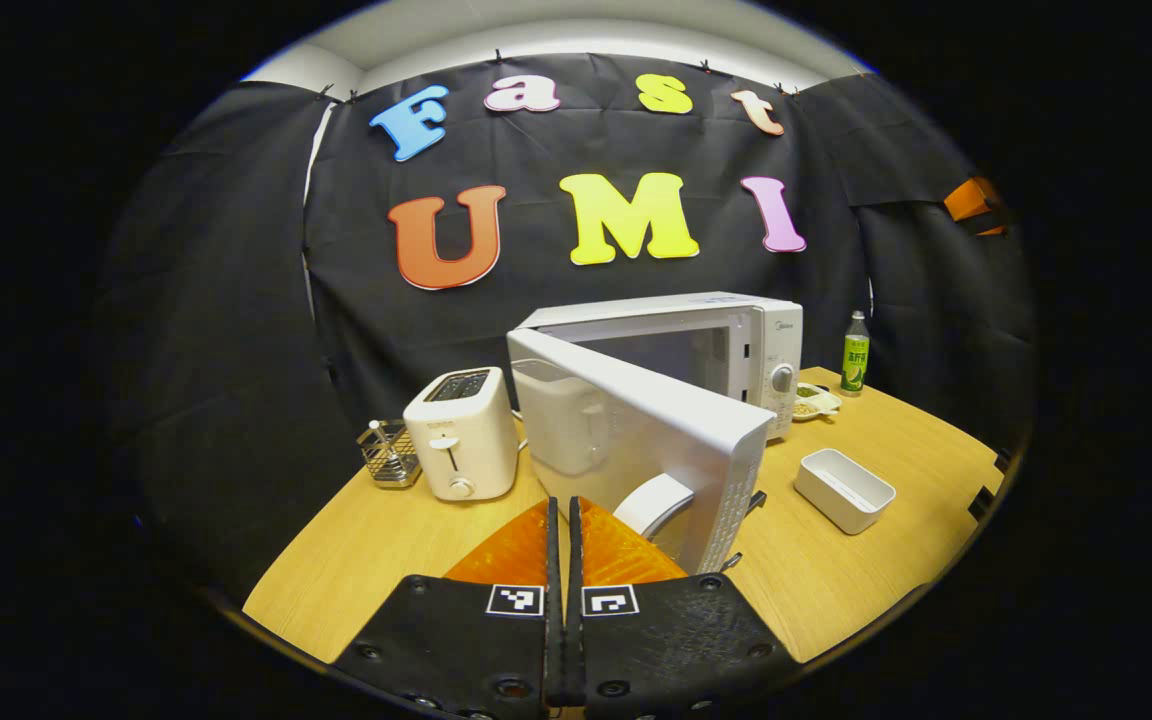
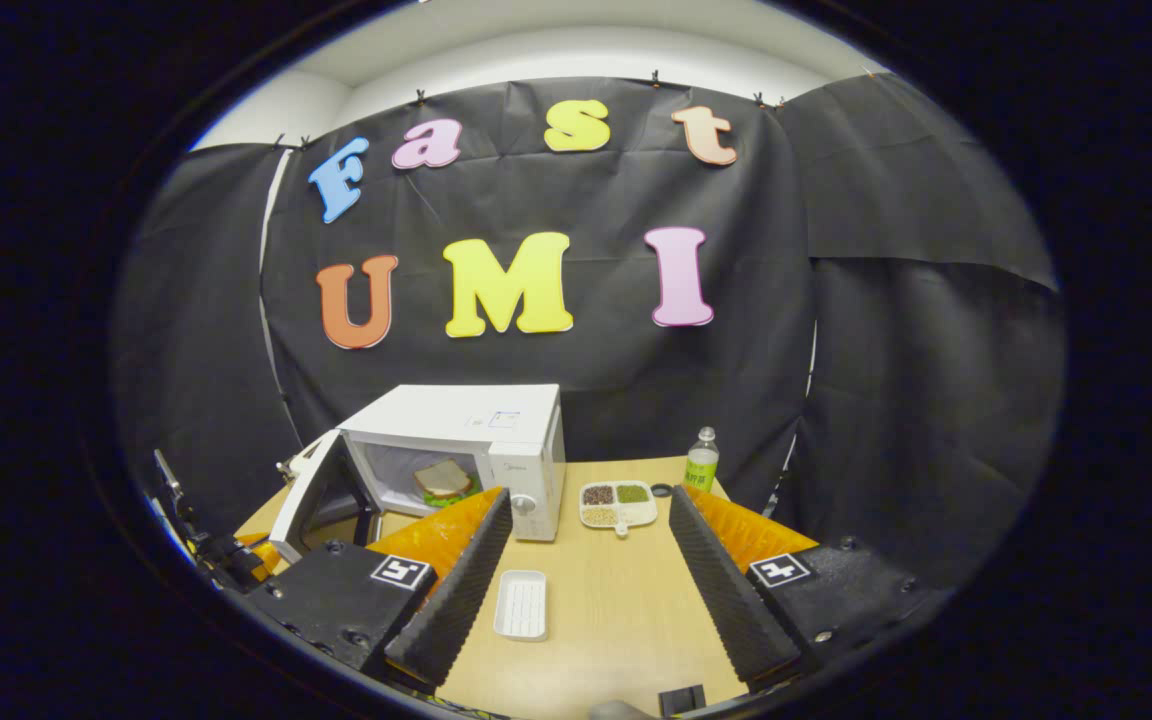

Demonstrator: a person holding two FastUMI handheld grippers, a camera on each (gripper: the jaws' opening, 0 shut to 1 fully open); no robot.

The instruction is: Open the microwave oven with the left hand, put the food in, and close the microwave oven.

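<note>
The sandwich on its green plate (image 2: 444, 480) sits inside the white box-shaped microwave oven (image 2: 496, 440); its door (image 1: 636, 440) at eleven o'clock needs closing. The left gripper (image 1: 564, 520) has its fingers pressed together on nothing, and the right gripper (image 2: 586, 540) is spread wide.

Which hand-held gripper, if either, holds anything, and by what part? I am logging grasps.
Neither: the left hand-held gripper is shut on nothing beside the door; the right hand-held gripper is open and empty.

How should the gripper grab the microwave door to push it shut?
Best not to pinch it. The white microwave oven's door stands half open, hinged on its left, with a curved white handle near its free edge. The shut left gripper sits just in front of that handle; pressing on the door's outer face near the handle, from the front, would likely swing it closed. The sandwich is already inside.
</note>
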